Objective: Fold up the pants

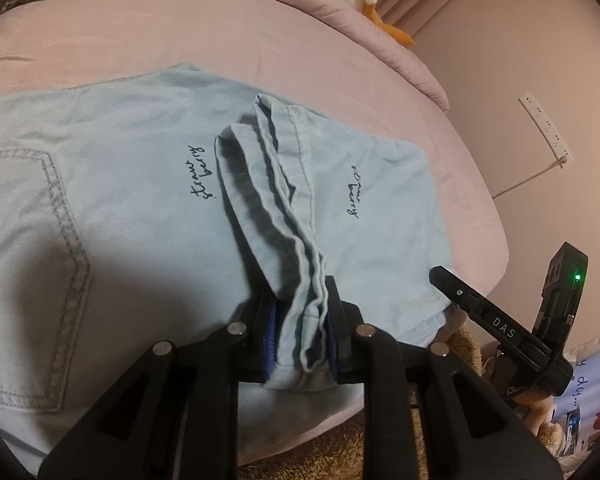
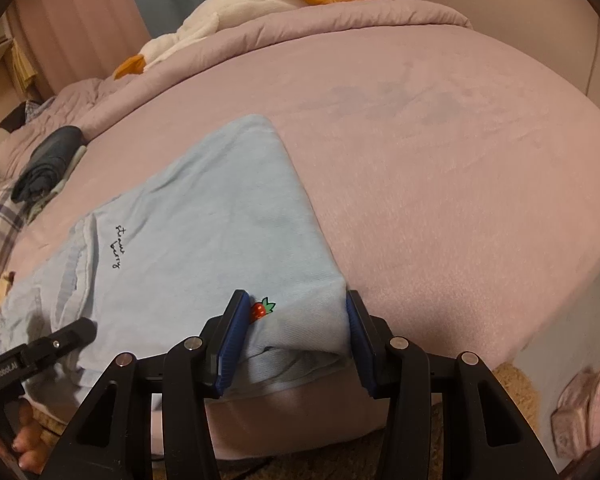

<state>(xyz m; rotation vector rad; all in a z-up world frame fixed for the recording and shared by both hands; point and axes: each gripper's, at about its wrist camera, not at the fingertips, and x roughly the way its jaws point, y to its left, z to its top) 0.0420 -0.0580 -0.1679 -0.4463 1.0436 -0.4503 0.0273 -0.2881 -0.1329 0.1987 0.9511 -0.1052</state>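
Light blue pants (image 1: 132,200) lie on a pink bed (image 1: 180,32), with "strawberry" script and a back pocket showing. My left gripper (image 1: 300,336) is shut on a bunched ridge of the pants' hem fabric near the bed's front edge. In the right wrist view the pants (image 2: 204,232) lie folded, with a small strawberry patch (image 2: 262,310) near the front corner. My right gripper (image 2: 294,340) sits around that front corner of the pants, its blue pads (image 2: 232,340) apart with fabric between them, not squeezed.
A white goose plush (image 2: 228,20) lies on the rumpled duvet at the bed's far side. Dark folded clothes (image 2: 48,160) and a plaid cloth lie at the left. A power strip (image 1: 544,128) hangs on the wall. A tan rug (image 2: 516,388) lies below the bed edge.
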